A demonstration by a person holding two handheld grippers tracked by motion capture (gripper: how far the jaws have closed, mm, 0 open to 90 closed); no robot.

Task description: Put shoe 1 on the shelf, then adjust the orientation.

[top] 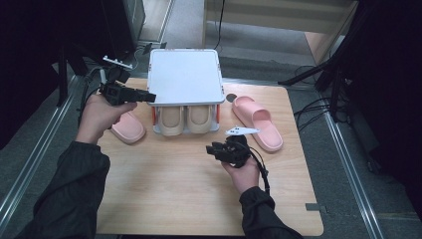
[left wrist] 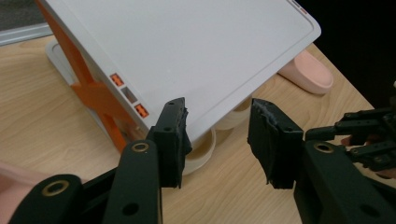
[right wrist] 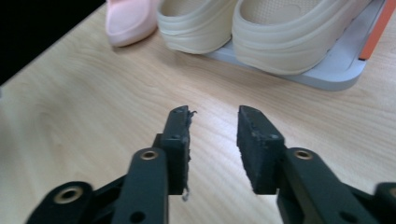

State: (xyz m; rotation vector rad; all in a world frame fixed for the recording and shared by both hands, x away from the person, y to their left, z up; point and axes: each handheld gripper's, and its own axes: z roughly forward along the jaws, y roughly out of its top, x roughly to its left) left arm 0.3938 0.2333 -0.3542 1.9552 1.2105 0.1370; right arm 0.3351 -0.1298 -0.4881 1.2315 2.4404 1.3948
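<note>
A white shoe rack (top: pixel 184 74) with orange struts stands at the back of the wooden table (top: pixel 174 194). Two beige slippers (top: pixel 171 119) (top: pixel 199 118) sit side by side on its lower shelf. One pink slipper (top: pixel 128 128) lies left of the rack, another pink slipper (top: pixel 256 122) to its right. My left gripper (top: pixel 149 97) hovers at the rack's front left corner, open and holding nothing (left wrist: pixel 218 140). My right gripper (top: pixel 211 148) is over bare wood in front of the rack, open and also holding nothing (right wrist: pixel 214 135), pointing toward the beige slippers (right wrist: pixel 201 23).
Bare wood stretches across the table's near half. Dark stands and cables flank the table on both sides, with metal rails along the floor. A small dark round mark (top: pixel 230 97) lies right of the rack.
</note>
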